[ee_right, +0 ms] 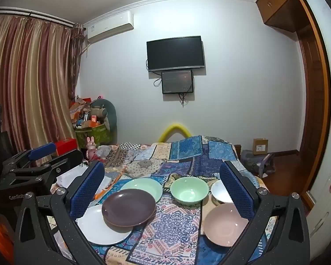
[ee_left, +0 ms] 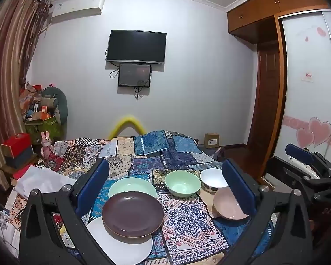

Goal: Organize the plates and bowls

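On the patchwork bedspread (ee_left: 187, 220) (ee_right: 172, 220) lie three overlapping plates: a brown plate (ee_left: 132, 213) (ee_right: 128, 207) on top of a white plate (ee_left: 130, 247) (ee_right: 99, 227) and a pale green plate (ee_left: 132, 186) (ee_right: 143, 185). To their right stand a green bowl (ee_left: 182, 183) (ee_right: 189, 190), a white bowl (ee_left: 213, 177) (ee_right: 219, 191) and a pink bowl (ee_left: 228, 203) (ee_right: 225, 224). My left gripper (ee_left: 165, 190) and my right gripper (ee_right: 163, 191) hover in front of the dishes, both open and holding nothing. The right gripper also shows at the right edge of the left wrist view (ee_left: 306, 165), and the left gripper at the left edge of the right wrist view (ee_right: 33, 161).
A television (ee_left: 136, 46) (ee_right: 175, 53) hangs on the far wall. Clutter with a green box (ee_left: 44, 128) (ee_right: 94, 132) fills the left corner beside curtains (ee_right: 28, 84). A wardrobe (ee_left: 269, 84) and a cardboard box (ee_left: 211, 140) (ee_right: 260, 146) stand on the right.
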Available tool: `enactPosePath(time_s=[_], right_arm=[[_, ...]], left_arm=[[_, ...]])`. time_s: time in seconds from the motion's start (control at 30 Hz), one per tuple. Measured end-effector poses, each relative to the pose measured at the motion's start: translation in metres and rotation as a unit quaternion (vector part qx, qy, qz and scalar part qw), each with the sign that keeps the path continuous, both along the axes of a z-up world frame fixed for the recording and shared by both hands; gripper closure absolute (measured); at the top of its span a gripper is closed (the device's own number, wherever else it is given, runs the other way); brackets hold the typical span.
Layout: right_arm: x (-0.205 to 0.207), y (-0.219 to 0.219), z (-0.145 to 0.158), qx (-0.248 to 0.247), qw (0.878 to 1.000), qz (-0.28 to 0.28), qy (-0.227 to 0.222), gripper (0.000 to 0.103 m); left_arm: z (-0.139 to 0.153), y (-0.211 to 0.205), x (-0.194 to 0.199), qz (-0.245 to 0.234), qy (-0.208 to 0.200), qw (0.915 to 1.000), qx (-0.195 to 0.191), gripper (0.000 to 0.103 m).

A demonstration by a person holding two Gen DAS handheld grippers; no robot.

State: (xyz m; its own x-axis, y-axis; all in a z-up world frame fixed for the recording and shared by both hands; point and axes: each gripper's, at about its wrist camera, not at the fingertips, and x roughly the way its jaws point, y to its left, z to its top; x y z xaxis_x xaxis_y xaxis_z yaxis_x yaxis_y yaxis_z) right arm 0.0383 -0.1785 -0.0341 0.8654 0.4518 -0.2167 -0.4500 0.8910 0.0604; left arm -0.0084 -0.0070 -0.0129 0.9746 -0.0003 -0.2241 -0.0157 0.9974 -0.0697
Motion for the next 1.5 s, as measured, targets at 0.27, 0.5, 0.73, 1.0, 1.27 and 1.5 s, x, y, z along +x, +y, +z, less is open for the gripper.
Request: enactPosePath(time_s=[0.27,0.5,0.73,1.0,1.27,1.5], right_arm=[[-0.0009,-0.0027,0.0032,0.003,1.0,0.001,0.001,0.0],[-0.0012,-0.0027,0.0031,0.002,1.0,-0.001,-0.001,0.0],[-0.0017,-0.0035,0.0039,0.005,1.0,0.0,-0.002,0.0],[-0.002,-0.0043,0.0037,0.006,1.0,-0.001,-0.002,0.0],[-0.0038,-0.0063,0.0037,0.008,1.0,-0.002,-0.004,0.0],[-0.0036,-0.0066,0.0039,0.009,1.0,-0.001,-0.003,0.0]], left_arm=[[0.01,0.0034,0.0044,-0.002,0.003,1.0,-0.001,0.0],[0.009,0.0012,0.003,-0.001,0.002,1.0,0.001,0.0],[0.0106,-0.0009,0.0022,-0.002,0.001,1.0,0.003,0.0],[0.01,-0.0015,0.0011,-0.003,0.0,1.0,0.005,0.0],[0.0105,0.0001,0.0008,-0.006,0.001,1.0,0.0,0.0],[0.0113,-0.0005,0.0012,-0.005,0.0,1.0,0.002,0.0]])
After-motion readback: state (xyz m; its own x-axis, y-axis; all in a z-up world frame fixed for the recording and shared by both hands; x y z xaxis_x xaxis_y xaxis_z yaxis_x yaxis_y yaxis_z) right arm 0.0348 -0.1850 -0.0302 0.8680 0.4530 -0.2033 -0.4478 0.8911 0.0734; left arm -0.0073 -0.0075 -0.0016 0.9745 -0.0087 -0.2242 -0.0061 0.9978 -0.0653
